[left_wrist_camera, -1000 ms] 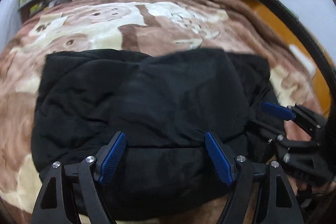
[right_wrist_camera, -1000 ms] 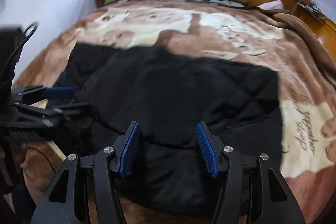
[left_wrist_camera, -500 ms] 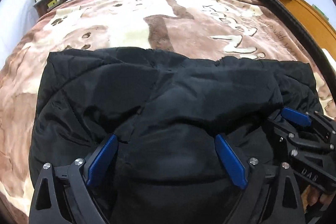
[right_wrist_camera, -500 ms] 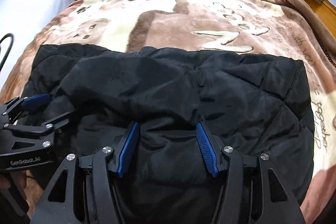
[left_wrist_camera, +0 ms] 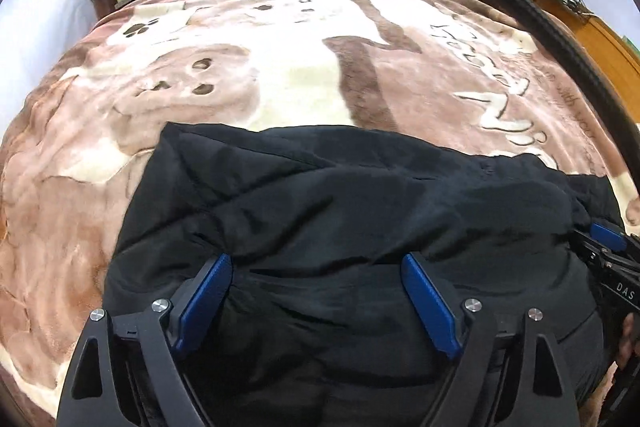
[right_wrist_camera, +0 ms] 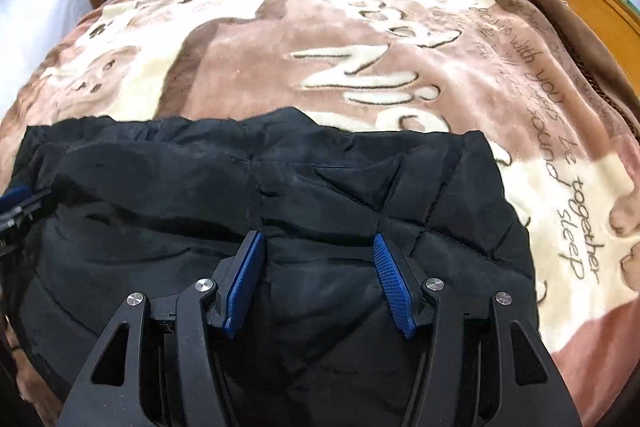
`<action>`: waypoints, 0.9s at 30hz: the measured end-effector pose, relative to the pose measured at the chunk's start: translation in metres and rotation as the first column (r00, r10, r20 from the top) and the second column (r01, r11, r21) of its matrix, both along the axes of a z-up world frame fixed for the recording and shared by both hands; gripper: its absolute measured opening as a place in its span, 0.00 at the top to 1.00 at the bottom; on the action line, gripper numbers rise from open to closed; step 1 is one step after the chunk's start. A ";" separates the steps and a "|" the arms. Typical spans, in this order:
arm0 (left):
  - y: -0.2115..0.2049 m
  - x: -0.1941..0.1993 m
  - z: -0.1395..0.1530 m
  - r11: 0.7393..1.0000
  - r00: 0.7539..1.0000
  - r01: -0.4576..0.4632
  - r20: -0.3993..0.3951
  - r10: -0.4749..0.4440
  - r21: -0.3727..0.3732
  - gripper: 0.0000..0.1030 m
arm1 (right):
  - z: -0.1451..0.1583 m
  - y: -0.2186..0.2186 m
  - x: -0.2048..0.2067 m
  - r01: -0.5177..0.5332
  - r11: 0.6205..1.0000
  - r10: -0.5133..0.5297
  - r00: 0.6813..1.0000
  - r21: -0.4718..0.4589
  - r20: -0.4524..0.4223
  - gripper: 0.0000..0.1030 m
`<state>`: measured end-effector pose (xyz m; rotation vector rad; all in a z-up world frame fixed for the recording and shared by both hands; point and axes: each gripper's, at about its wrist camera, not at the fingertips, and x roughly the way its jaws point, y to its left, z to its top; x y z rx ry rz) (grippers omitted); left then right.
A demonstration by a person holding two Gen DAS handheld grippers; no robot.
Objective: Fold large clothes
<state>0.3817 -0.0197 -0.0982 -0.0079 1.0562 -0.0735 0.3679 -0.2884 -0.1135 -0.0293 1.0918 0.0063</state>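
Left tongs (left_wrist_camera: 316,267): I am seeing the jaws standing wide apart over the black jacket (left_wrist_camera: 360,219); they have just been narrowing a little. A thick hump of the jacket is bulging up between the blue pads (left_wrist_camera: 428,301). Whether the pads are pressing on the cloth I cannot tell, so I am not calling it a grasp.

Right tongs (right_wrist_camera: 318,247): I am seeing the jaws set about halfway apart, with a ridge of jacket rising between them. The pad (right_wrist_camera: 244,283) on the picture's left is lying along the fabric; whether it is clenching I cannot tell.

Jacket: it is lying bunched and partly folded on the near end of the brown and cream blanket (left_wrist_camera: 280,47) that is covering the bed, its far edge running straight across.

Left view only: it is showing the right tongs (left_wrist_camera: 608,239) at the jacket's right edge, with the fingers of a hand (left_wrist_camera: 628,339) behind them, and a black cable (left_wrist_camera: 520,7) arcing overhead.

Right view only: it is showing the jacket's quilted stitching (right_wrist_camera: 440,207) on its right side, the writing (right_wrist_camera: 560,155) on the blanket, and the tip of the left tongs (right_wrist_camera: 16,195) at the jacket's left edge.
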 end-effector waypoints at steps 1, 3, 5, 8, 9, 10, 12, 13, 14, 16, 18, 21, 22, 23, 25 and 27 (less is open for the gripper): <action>0.001 0.001 -0.001 1.000 1.000 0.001 -0.005 -0.001 -0.006 0.15 | -0.002 0.003 0.001 -0.006 1.000 0.006 1.000 -0.013 -0.007 0.45; 0.002 0.003 -0.005 1.000 1.000 0.002 -0.025 -0.002 -0.009 0.15 | -0.008 0.009 0.004 -0.017 0.999 0.016 1.000 -0.046 -0.025 0.45; 0.003 0.007 -0.010 0.999 0.999 -0.014 -0.046 0.012 -0.029 0.15 | -0.015 0.010 0.008 -0.018 0.999 0.016 0.998 -0.045 -0.059 0.45; 0.003 0.009 -0.018 0.999 0.998 -0.014 -0.061 0.012 -0.031 0.15 | -0.023 0.004 0.013 -0.008 1.000 0.007 0.994 -0.008 -0.106 0.45; 0.002 0.009 -0.021 1.000 0.998 -0.011 -0.063 0.010 -0.029 0.15 | -0.026 0.005 0.014 -0.013 1.000 0.012 0.993 -0.007 -0.119 0.45; 0.002 0.010 -0.023 1.000 0.998 -0.009 -0.066 0.008 -0.025 0.15 | -0.030 0.007 0.016 -0.020 1.000 0.018 0.990 -0.014 -0.138 0.45; -0.001 0.010 -0.027 1.000 0.997 -0.007 -0.070 0.006 -0.009 0.15 | -0.034 0.010 0.019 -0.019 0.999 0.014 0.988 -0.032 -0.157 0.45; -0.003 0.011 -0.028 1.000 0.998 -0.007 -0.069 0.007 0.001 0.15 | -0.034 0.012 0.020 -0.013 0.999 0.006 0.987 -0.040 -0.162 0.45; -0.004 0.011 -0.029 1.000 0.997 -0.006 -0.072 0.007 0.010 0.15 | -0.034 0.013 0.020 -0.012 0.999 0.004 0.986 -0.047 -0.165 0.45; -0.004 0.012 -0.024 1.000 0.997 -0.019 -0.081 0.020 0.009 0.15 | -0.029 0.012 0.020 -0.013 0.999 0.005 0.985 -0.045 -0.174 0.45; -0.005 0.008 -0.015 1.000 0.997 -0.012 -0.076 0.014 0.027 0.15 | -0.012 0.008 0.014 -0.005 1.000 0.001 0.991 -0.028 -0.136 0.45; 0.000 -0.009 0.002 1.000 0.999 0.000 -0.045 0.001 0.028 0.15 | 0.018 0.005 -0.009 -0.014 1.000 0.014 0.999 -0.009 -0.033 0.45; 0.002 -0.018 0.008 0.999 1.000 0.005 -0.023 -0.004 0.053 0.15 | 0.028 0.001 -0.021 -0.008 1.000 0.008 1.000 0.005 -0.001 0.45; 0.004 -0.024 0.013 0.998 1.000 0.012 -0.009 -0.011 0.066 0.15 | 0.035 -0.003 -0.034 0.005 1.000 -0.005 1.000 0.021 0.031 0.45; 0.013 -0.042 0.022 0.997 1.000 0.002 0.017 -0.003 0.078 0.15 | 0.043 -0.012 -0.057 0.025 0.999 -0.028 0.997 0.046 0.068 0.45; 0.025 -0.057 0.027 0.997 0.999 -0.023 0.029 0.021 0.067 0.15 | 0.043 -0.019 -0.074 0.038 0.998 -0.042 0.996 0.047 0.085 0.45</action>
